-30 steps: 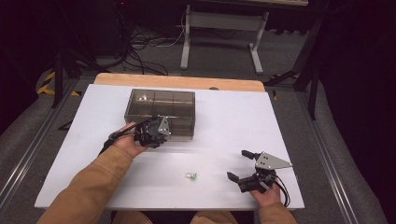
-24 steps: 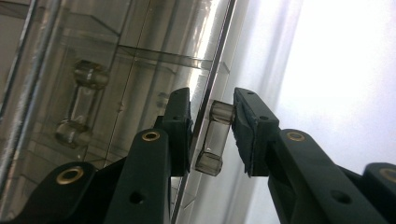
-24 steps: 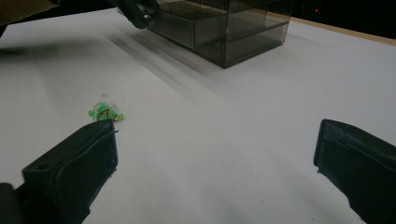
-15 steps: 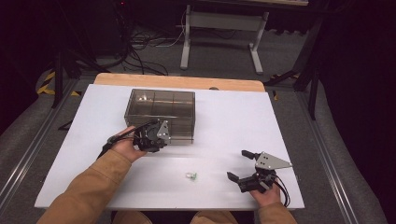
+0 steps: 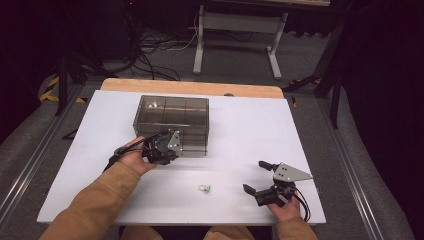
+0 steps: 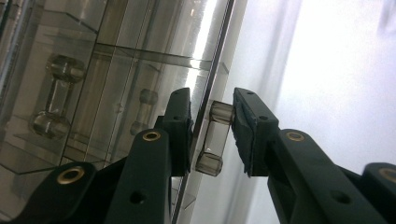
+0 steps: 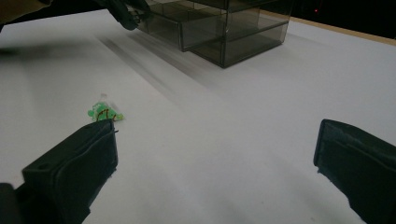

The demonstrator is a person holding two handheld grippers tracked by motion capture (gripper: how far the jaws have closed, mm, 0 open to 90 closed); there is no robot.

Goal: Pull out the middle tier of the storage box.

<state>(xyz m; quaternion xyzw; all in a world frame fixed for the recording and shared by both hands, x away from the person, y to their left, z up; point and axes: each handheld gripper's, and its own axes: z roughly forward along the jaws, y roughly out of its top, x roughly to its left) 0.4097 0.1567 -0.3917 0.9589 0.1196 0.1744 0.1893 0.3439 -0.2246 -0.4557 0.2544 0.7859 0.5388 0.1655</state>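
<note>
A smoky clear drawer cabinet (image 5: pixel 170 112) stands on the white table (image 5: pixel 240 125), left of the middle. My left gripper (image 5: pixel 170 145) is at its lower front. In the left gripper view my left gripper (image 6: pixel 212 102) has its jaws closed around a clear bar handle (image 6: pixel 214 142) on a drawer front, the right pad touching the handle. One low drawer (image 7: pixel 201 32) sticks out a little from the cabinet (image 7: pixel 243 23). A small green wrapped piece (image 5: pixel 204 188) lies near the front edge. My right gripper (image 5: pixel 255 176) stands open to its right, nothing between its jaws; it (image 7: pixel 217 135) has the green piece (image 7: pixel 105 113) just beyond its left jaw.
A light wooden strip (image 5: pixel 190 87) runs along the table's far edge. Behind it the floor holds cables (image 5: pixel 150 45) and a white stand's legs (image 5: pixel 235 35). White tabletop stretches between the cabinet and my right gripper.
My left gripper has shifted slightly toward the near edge while staying at the drawer front. The right gripper and the green piece have not moved.
</note>
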